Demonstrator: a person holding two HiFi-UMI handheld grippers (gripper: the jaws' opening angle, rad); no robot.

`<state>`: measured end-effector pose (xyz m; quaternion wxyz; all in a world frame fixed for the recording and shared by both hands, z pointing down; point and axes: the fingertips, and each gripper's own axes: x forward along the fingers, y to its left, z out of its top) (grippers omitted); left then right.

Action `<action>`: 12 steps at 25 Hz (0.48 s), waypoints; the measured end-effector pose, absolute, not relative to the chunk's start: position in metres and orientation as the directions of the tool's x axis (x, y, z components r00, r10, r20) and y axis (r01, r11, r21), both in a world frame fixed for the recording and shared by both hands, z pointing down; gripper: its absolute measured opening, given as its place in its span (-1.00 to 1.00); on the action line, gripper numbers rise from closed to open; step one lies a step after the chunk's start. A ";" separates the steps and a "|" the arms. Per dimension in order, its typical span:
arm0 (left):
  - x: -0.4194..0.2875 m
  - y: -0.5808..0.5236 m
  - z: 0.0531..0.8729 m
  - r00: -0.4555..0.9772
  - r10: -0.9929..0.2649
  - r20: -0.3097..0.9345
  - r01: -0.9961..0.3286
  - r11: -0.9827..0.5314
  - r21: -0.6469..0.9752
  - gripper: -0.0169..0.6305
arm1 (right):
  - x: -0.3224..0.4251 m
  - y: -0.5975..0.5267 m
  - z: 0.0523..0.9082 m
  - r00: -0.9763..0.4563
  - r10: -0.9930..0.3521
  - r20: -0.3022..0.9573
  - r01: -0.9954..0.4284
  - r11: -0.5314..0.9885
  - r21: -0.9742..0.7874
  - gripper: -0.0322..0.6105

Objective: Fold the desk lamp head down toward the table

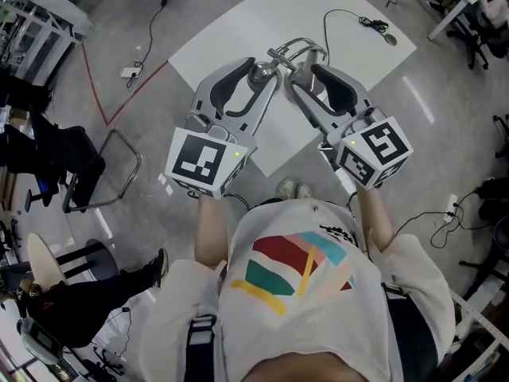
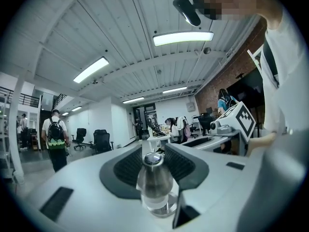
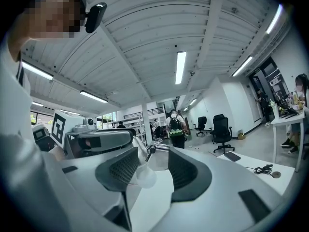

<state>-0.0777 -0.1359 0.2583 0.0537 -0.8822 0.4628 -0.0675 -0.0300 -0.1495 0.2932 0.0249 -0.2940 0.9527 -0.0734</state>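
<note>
The silver metal desk lamp head (image 2: 154, 180) sits at the lower centre of the left gripper view, clamped between the dark ribbed pads of the left tongs (image 1: 264, 76). In the head view we see it at the upper centre, over the white tabletop (image 1: 231, 30). The right tongs (image 1: 301, 76) meet the left ones there with jaws apart; the lamp's curved chrome arm (image 1: 296, 48) lies between them, but we see no grip on it.
</note>
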 end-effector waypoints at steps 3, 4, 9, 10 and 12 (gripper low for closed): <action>-0.079 -0.137 0.258 0.578 -0.812 0.082 -0.798 -0.583 -0.149 -0.40 | -0.033 -0.149 0.297 -0.830 -0.558 0.004 -0.551 0.819 -0.160 -0.28; -0.079 -0.138 0.259 0.579 -0.811 0.088 -0.796 -0.585 -0.154 -0.40 | -0.035 -0.149 0.299 -0.832 -0.555 0.008 -0.549 0.821 -0.160 -0.28; -0.077 -0.139 0.261 0.579 -0.804 0.134 -0.785 -0.594 -0.176 -0.40 | -0.038 -0.148 0.305 -0.837 -0.546 0.029 -0.543 0.824 -0.158 -0.28; -0.077 -0.139 0.261 0.580 -0.803 0.139 -0.784 -0.596 -0.176 -0.40 | -0.038 -0.148 0.306 -0.838 -0.545 0.034 -0.543 0.825 -0.157 -0.28; -0.076 -0.141 0.260 0.580 -0.802 0.144 -0.783 -0.598 -0.171 -0.40 | -0.038 -0.149 0.308 -0.840 -0.542 0.044 -0.541 0.826 -0.156 -0.28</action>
